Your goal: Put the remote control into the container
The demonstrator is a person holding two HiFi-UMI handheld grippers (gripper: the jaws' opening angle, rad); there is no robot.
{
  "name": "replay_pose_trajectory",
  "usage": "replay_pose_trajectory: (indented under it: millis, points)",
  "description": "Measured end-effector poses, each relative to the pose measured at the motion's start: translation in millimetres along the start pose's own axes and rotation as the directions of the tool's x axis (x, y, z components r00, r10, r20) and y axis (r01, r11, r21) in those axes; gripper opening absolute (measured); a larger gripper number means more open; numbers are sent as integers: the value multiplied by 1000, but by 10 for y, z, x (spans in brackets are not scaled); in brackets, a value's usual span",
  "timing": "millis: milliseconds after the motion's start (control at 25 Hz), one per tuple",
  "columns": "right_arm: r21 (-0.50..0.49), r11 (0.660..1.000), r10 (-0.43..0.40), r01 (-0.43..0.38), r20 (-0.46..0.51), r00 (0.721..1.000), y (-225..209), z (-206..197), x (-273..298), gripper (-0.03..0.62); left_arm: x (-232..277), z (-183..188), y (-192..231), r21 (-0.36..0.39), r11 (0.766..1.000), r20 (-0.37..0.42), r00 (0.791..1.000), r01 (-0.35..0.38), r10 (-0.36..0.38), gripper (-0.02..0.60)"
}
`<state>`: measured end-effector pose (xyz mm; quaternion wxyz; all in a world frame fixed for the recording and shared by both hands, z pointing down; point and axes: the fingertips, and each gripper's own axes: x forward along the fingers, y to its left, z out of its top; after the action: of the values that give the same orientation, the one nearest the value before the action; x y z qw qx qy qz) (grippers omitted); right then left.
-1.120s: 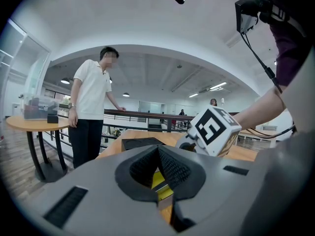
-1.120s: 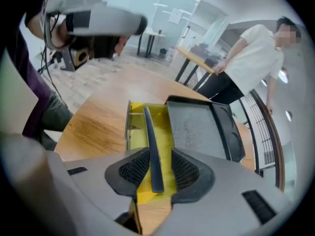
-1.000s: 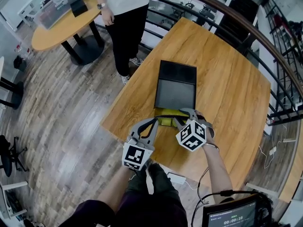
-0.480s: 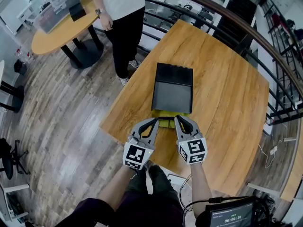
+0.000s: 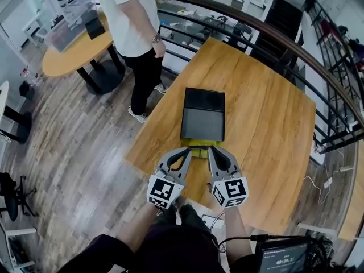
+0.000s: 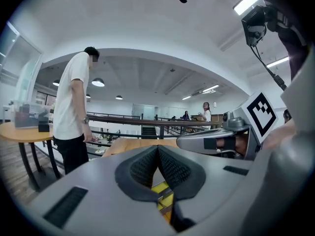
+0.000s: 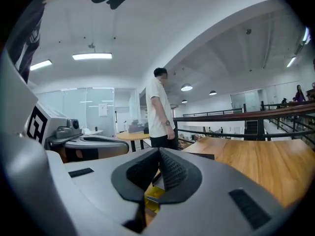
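I have both tools over the counter's (image 5: pixel 267 141) near edge: left tool (image 5: pixel 189 151) jaws together, right tool (image 5: pixel 210 150) jaws just closing, now met on nothing. Just ahead sits the black container (image 5: pixel 203 115), with a yellow thing (image 5: pixel 199 143) at its near rim. I cannot pick out the remote control. A person (image 5: pixel 136 33) stands by the counter's left side.

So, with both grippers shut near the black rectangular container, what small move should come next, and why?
Probably draw both back and away. The left gripper and right gripper, its jaws just closed, are shut on nothing, and the yellow object rests untouched at the black rectangular container's near end; whether inside, I can't tell.
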<state>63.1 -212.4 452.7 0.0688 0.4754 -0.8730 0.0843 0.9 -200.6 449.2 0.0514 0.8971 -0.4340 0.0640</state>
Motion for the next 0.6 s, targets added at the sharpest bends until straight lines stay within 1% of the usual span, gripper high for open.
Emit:
replay_pose_trajectory:
  millis: [320,480,600]
  points:
    - [-22,1000,-7,10,127,992,307,560,-384,17,-248,544,-257,80,995,58,997,52,-57,9]
    - [-37,999,-17,24,173,985,335,736,-520,17,-306,671,-367,95,993,79,994,69,-77,9]
    - [-48,998,-18,28,190,982,321,790,-594,16,-305,737,-421,103,992,93,992,73,-83,9]
